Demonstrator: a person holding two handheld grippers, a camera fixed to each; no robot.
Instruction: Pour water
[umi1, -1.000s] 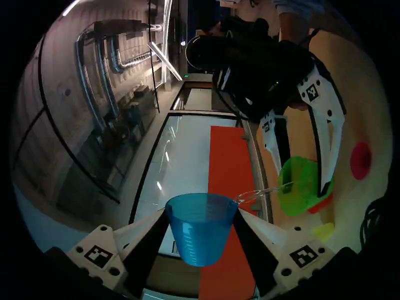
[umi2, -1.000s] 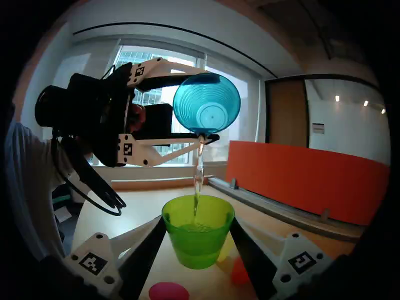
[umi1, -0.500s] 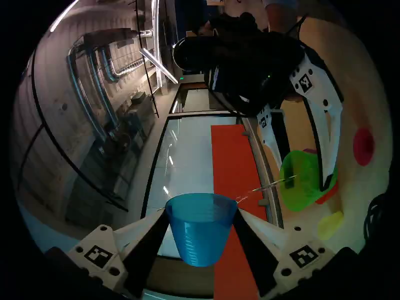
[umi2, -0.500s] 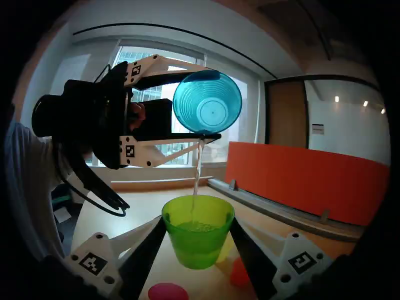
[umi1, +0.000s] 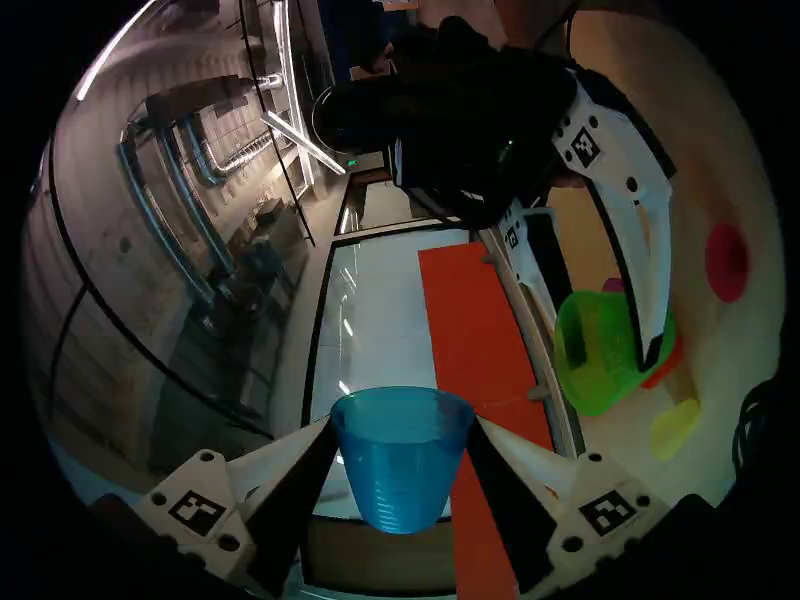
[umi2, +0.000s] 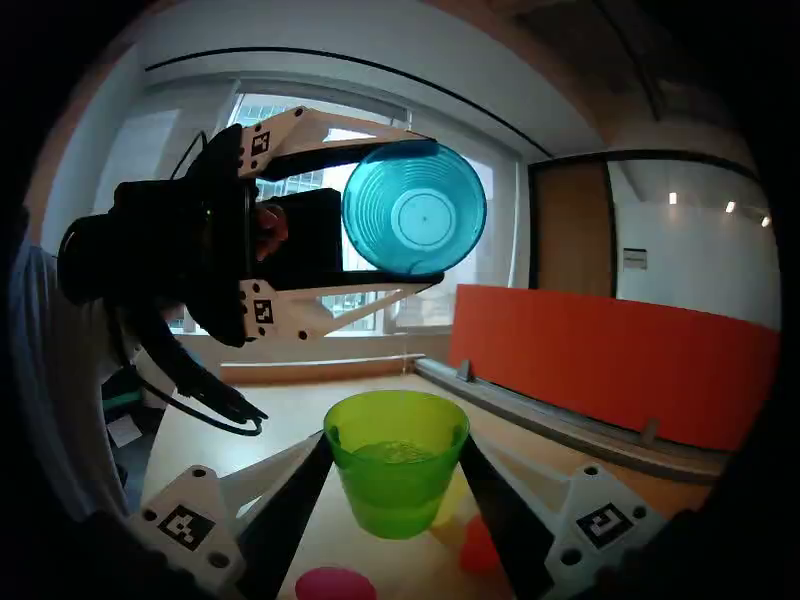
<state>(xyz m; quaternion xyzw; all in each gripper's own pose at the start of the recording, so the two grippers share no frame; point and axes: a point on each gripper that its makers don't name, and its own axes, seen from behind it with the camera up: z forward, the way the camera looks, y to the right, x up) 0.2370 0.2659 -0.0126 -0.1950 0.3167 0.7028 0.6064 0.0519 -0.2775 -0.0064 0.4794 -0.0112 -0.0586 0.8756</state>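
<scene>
An office is suggested — a pale wooden desk (umi2: 300, 405) is bordered along its far edge by an orange partition (umi2: 620, 360), tall windows (umi2: 500, 250) are set behind it, and a wooden door (umi2: 570, 230) and recessed ceiling lights (umi2: 672, 197) are seen beyond.

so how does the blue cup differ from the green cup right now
The blue cup, clamped in the left hand-held gripper, lies tipped on its side and looks empty; the green cup, clamped in the right hand-held gripper, stands upright with water in it. The blue cup is held higher than the green cup. Both are translucent plastic tumblers.
</scene>
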